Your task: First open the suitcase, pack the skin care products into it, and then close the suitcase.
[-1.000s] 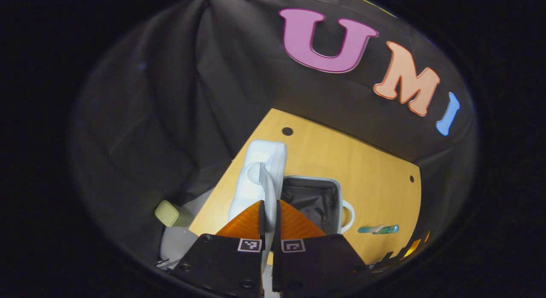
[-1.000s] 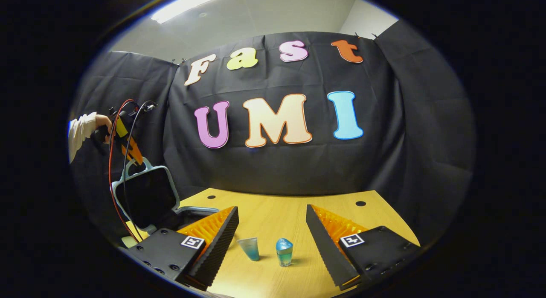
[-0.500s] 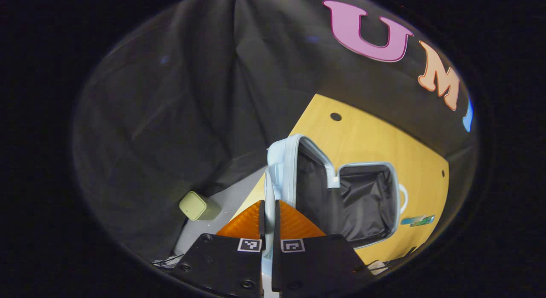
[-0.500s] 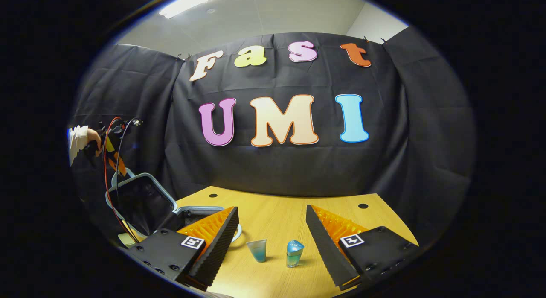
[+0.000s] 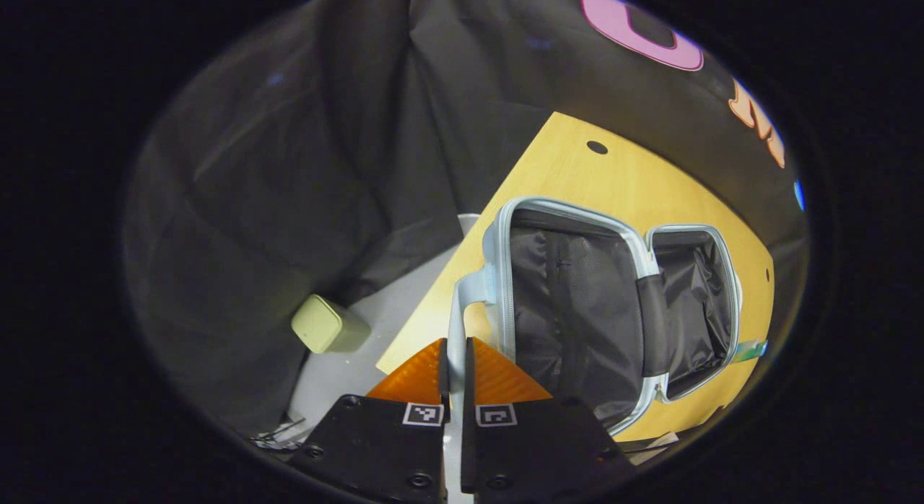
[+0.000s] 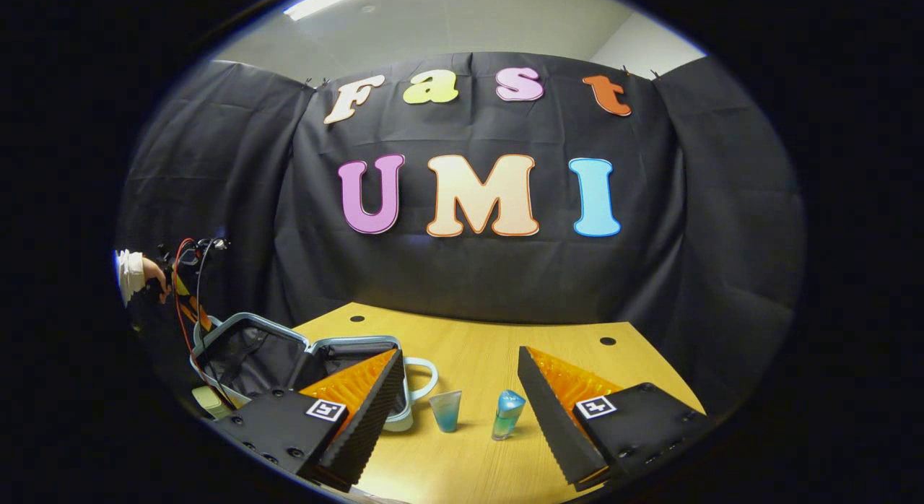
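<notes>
The pale blue suitcase lies open on the wooden table, showing its black lining. Its lid tilts back to the left, low over the table edge, beside the base. My left gripper is shut on the lid's thin handle. A hand holds that gripper at the far left of the right gripper view. My right gripper hangs open over the table. Between its fingers stand a small teal tube and a leaning blue bottle.
A pale green box sits on the grey floor beyond the table's left edge. The base's side handle sticks out toward the tube. Red and black cables hang from the left gripper. Black cloth walls surround the table.
The lid has swung from nearly upright down and outward to the left, with my left gripper still shut on its handle. The right gripper has barely shifted.
</notes>
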Demonstrator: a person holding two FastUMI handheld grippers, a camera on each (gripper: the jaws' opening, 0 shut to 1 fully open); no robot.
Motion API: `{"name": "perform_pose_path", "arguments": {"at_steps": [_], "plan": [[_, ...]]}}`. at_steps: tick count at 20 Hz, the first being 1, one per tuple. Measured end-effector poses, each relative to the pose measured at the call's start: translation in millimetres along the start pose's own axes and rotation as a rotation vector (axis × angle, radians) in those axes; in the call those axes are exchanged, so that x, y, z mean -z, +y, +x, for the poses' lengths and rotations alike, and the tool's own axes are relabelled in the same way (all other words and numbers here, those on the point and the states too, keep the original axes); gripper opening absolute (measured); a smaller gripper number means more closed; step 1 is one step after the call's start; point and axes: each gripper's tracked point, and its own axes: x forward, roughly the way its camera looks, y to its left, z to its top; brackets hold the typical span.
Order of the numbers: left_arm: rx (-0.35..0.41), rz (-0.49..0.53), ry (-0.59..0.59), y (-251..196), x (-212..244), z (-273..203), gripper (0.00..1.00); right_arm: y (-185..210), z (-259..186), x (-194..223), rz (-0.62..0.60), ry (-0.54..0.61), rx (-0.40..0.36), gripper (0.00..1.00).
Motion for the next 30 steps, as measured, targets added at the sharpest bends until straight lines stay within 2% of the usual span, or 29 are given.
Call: {"name": "perform_pose_path", "arguments": {"at_steps": [3,9,11,12,14,16,18,21,25,30], "plan": [[0.037,-0.04,0.044,-1,23,18,0.02,9,-8,2,-0.005,0.0,0.0,0.99],[0.032,-0.083,0.045,10,30,30,0.06,16,-15,-1,-0.018,0.002,0.003,0.99],[0.054,-0.088,0.018,9,24,31,0.09,18,-14,-3,-0.014,-0.006,-0.001,0.99],[0.063,-0.087,0.008,6,25,26,0.23,19,-13,-3,-0.016,-0.006,-0.003,0.99],[0.07,-0.064,-0.035,0,16,11,0.61,16,-12,0,-0.018,-0.002,-0.005,0.99],[0.032,-0.01,-0.121,-3,0,-9,1.0,13,-11,1,-0.016,-0.002,-0.002,0.99],[0.014,0.051,-0.215,-24,-11,-32,0.96,8,-11,-1,-0.01,-0.008,-0.003,0.99],[0.084,0.099,-0.298,-80,-15,-71,0.96,-5,-7,-2,0.008,-0.006,-0.005,0.99],[0.219,0.192,-0.377,-181,-7,-112,0.96,-23,-5,-4,0.015,-0.002,-0.015,1.0],[0.452,0.303,-0.475,-330,15,-145,0.96,-48,0,16,0.018,0.048,-0.044,0.99]]}}
